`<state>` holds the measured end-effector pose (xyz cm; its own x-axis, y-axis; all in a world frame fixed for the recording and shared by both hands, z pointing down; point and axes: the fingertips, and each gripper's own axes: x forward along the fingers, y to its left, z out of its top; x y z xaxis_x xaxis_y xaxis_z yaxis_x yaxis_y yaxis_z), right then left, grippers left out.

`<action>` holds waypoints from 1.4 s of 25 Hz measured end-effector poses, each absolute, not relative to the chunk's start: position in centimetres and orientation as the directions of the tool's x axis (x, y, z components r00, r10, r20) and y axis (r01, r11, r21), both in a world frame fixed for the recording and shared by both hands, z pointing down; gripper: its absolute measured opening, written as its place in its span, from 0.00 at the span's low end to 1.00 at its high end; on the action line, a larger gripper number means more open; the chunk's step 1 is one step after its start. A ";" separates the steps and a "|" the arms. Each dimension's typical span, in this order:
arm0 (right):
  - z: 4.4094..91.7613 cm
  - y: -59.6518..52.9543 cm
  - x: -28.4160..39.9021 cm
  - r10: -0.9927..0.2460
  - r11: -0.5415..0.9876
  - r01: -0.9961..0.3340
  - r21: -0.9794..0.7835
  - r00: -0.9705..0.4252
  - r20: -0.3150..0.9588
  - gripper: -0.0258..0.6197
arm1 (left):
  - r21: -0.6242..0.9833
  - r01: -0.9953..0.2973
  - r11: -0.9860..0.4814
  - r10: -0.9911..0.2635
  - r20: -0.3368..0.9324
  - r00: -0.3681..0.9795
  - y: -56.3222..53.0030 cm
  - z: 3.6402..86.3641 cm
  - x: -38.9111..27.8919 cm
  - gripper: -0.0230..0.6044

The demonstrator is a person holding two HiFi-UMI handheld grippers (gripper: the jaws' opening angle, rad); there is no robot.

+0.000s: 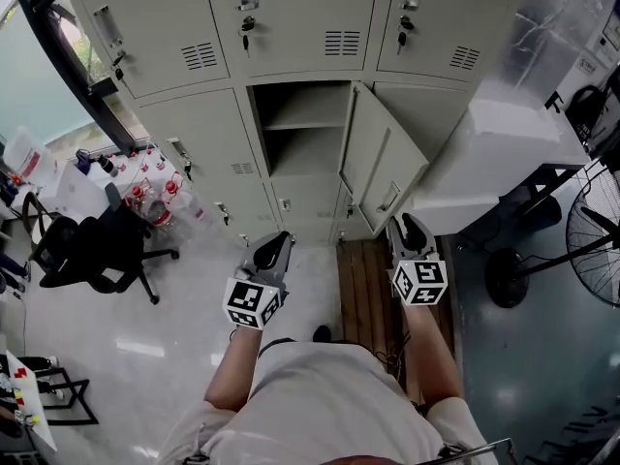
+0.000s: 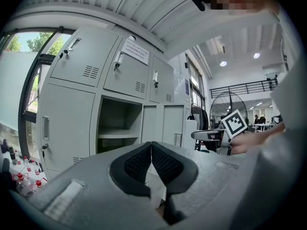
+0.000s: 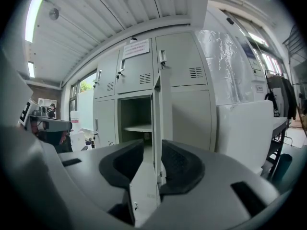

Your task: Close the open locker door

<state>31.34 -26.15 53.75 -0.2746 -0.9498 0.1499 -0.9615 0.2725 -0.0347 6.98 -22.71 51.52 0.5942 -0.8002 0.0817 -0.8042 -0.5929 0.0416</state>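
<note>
The grey locker bank has one open compartment (image 1: pixel 302 129) with a shelf inside. Its door (image 1: pixel 380 158) swings out to the right, towards me. My right gripper (image 1: pixel 402 223) is just below and right of the door's lower edge. In the right gripper view the door's edge (image 3: pixel 162 104) stands upright in the gap of the right gripper (image 3: pixel 152 144), and the pads (image 3: pixel 177 164) stand apart without pressing on it. My left gripper (image 1: pixel 281 235) is held in front of the lockers, left of the door. Its pads (image 2: pixel 136 164) meet at the tips of the left gripper (image 2: pixel 151 145) with nothing between them.
A black office chair (image 1: pixel 92 250) and a cluster of bottles (image 1: pixel 155 192) stand at the left. A white cabinet (image 1: pixel 504 153) adjoins the lockers on the right, with a floor fan (image 1: pixel 596 245) beyond it. Wooden slats (image 1: pixel 366 294) cover the floor under the door.
</note>
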 end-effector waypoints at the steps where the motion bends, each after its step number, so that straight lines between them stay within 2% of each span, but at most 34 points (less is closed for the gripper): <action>1: 53.9 -26.6 31.8 -0.949 0.272 -0.962 -0.035 -0.274 0.153 0.20 | 0.044 -0.804 -0.592 -0.800 0.084 0.594 -23.0 51.7 7.3 0.06; 13: 54.6 -30.1 33.7 -0.951 0.246 -0.968 -0.053 -0.251 0.178 0.23 | 0.052 -0.807 -0.588 -0.802 0.098 0.590 -24.6 52.3 7.2 0.06; 29: 54.6 -32.2 32.4 -0.966 0.155 -0.988 -0.030 -0.157 0.205 0.24 | 0.055 -0.806 -0.590 -0.801 0.085 0.592 -27.5 51.4 0.7 0.06; 35: 54.2 -32.2 30.9 -0.963 0.168 -0.986 -0.004 -0.165 0.212 0.24 | 0.060 -0.798 -0.600 -0.794 0.082 0.603 -28.1 51.4 -0.1 0.06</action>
